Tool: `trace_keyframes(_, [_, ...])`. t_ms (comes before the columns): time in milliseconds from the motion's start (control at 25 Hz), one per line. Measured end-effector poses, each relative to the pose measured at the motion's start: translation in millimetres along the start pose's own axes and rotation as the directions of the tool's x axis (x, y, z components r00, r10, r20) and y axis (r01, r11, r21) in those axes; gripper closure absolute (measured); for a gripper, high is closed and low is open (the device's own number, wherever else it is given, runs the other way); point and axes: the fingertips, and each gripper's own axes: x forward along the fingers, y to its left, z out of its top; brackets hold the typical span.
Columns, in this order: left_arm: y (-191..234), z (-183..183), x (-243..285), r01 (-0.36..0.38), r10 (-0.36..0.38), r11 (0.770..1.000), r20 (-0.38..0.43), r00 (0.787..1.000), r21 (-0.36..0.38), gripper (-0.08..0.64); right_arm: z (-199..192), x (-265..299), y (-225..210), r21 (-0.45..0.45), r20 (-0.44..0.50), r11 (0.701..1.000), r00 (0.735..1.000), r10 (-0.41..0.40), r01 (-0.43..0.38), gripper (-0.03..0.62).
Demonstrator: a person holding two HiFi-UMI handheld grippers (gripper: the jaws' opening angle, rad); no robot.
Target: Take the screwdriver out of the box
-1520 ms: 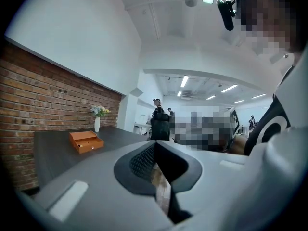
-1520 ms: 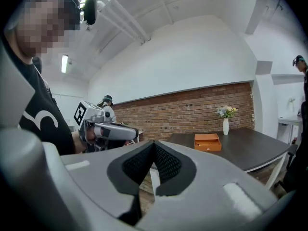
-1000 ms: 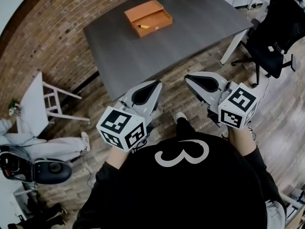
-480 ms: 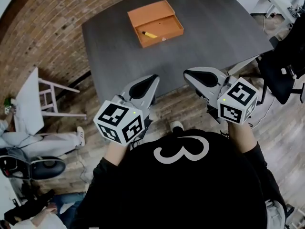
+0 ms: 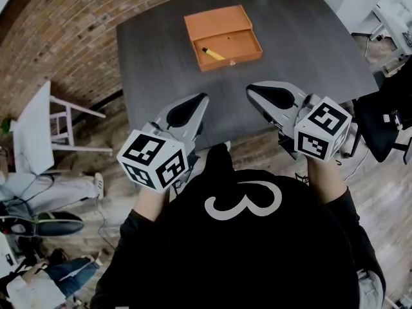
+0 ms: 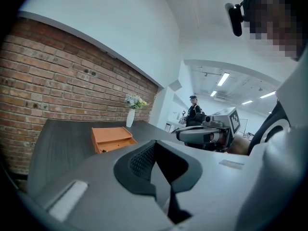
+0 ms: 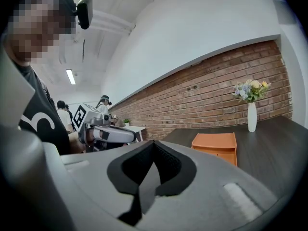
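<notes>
Screwdriver [image 5: 212, 54] lies in the open box [image 5: 219, 19] on the worktop [image 5: 154, 56], well ahead. Left gripper [image 5: 201, 98] and right gripper [image 5: 251, 89] have fingers closed, empty: spread one before reaching over the rim.

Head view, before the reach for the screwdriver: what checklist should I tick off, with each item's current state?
1. Orange box open: ok.
2. Screwdriver exposed inside it: ok.
3. Left gripper empty: ok.
4. Right gripper empty: ok.
5. Jaws apart for a grasp: not ok, both pairs are together.
6. Grippers at the box: not ok, both are far short of it.
</notes>
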Motion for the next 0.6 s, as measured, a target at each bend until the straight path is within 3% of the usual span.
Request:
trace_keyframes(440, [79,10,42,-0.01,0.008,0.999,-0.04,0.999,-0.05,0.546,16,65,-69,0.064,-0.04,0.998,0.999,-0.015,0.017,0.588])
trace_keyframes(600, [108,5,56,-0.027,0.023,0.996,-0.055,0.998,-0.082,0.546,13,91,-94,0.064,-0.076,0.998,0.997,-0.013,0.018,0.558])
